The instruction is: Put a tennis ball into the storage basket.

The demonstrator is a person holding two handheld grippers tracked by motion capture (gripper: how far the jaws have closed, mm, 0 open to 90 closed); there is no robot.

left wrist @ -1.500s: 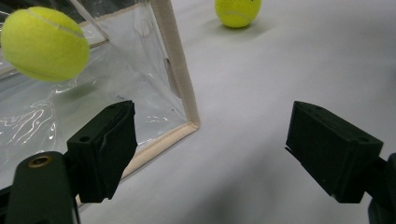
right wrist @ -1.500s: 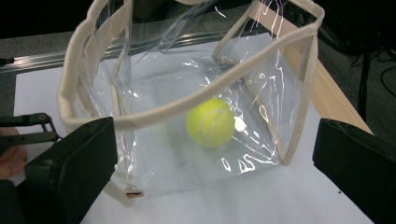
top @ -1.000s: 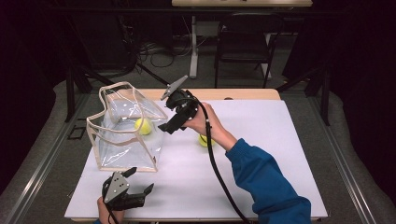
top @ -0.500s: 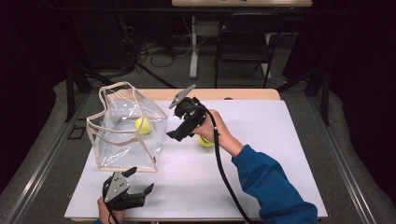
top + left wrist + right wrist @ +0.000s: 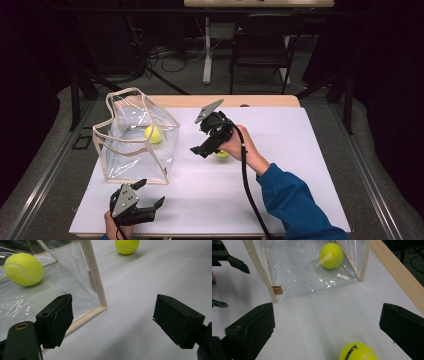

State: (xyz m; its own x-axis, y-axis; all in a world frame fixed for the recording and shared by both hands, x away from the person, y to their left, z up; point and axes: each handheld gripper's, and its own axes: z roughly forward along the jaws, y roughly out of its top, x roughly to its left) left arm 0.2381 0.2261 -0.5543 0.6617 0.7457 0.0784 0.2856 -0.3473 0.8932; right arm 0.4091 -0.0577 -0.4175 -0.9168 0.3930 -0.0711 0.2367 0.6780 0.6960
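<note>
A clear plastic bag with beige trim stands open at the table's left, with a yellow tennis ball inside it. A second tennis ball lies on the white table top, partly behind my right hand. My right gripper hovers just left of that ball, open and empty. In the right gripper view the loose ball sits low between the wide jaws, with the bag and its ball beyond. My left gripper rests open near the front edge, facing the bag's corner.
The white sheet covers a wooden table whose bare far edge shows. A chair and a table leg stand on the floor behind. My blue sleeve crosses the front right.
My right gripper has moved right and a little nearer, away from the bag's mouth toward the loose ball. The left gripper has stayed put.
</note>
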